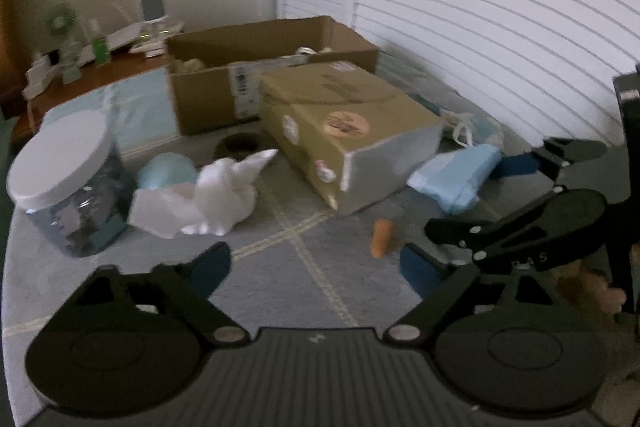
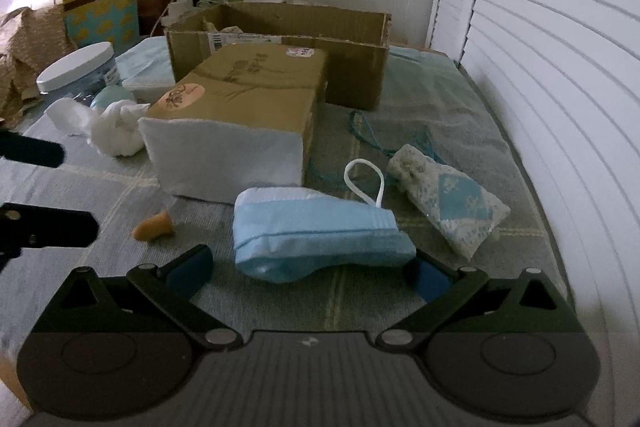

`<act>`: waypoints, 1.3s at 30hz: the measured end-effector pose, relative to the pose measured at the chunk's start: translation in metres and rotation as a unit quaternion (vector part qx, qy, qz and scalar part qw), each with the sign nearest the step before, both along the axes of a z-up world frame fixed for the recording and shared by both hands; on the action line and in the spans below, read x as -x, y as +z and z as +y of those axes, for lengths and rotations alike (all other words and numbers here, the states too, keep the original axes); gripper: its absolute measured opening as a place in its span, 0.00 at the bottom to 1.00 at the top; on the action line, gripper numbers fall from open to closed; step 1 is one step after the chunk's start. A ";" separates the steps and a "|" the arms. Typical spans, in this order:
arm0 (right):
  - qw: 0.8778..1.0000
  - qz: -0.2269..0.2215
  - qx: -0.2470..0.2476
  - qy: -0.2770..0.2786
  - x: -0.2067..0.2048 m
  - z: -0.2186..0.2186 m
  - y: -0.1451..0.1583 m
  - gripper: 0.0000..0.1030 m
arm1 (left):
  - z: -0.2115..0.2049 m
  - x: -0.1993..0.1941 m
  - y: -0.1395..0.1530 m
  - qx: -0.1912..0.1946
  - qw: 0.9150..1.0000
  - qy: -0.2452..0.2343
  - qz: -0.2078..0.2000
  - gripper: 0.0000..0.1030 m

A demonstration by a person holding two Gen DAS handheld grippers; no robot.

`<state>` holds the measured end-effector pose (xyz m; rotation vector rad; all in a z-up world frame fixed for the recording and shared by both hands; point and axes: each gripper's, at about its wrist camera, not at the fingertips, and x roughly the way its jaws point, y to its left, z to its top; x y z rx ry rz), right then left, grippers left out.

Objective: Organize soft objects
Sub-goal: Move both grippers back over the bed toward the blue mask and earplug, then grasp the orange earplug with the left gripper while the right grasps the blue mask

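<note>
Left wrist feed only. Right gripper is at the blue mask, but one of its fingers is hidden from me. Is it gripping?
Observer: No. The right gripper has its jaws open with the mask lying between them, and the pad on the picture's left sits clear of the fabric.
Operator: Any strap loose?
Observer: One white ear loop stands up behind the mask, on the side toward a patterned pouch.
Operator: Anything beyond the jar on its far left?
Observer: Crumpled brown paper is piled beside it.
</note>
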<state>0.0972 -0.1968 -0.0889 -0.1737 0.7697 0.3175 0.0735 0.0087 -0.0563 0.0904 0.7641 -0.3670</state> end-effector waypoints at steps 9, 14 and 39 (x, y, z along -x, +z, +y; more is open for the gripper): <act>1.000 -0.008 0.002 0.029 0.010 -0.006 0.000 1.00 | -0.026 -0.009 -0.006 -0.019 0.999 -0.040 -0.011 0.55; 0.999 -0.014 0.000 0.032 0.011 -0.007 -0.001 1.00 | -0.032 -0.013 -0.008 -0.010 0.999 -0.050 -0.007 0.38; 1.000 -0.006 -0.002 0.027 -0.009 -0.002 -0.001 1.00 | -0.020 -0.011 -0.015 -0.018 0.998 -0.053 0.004 0.09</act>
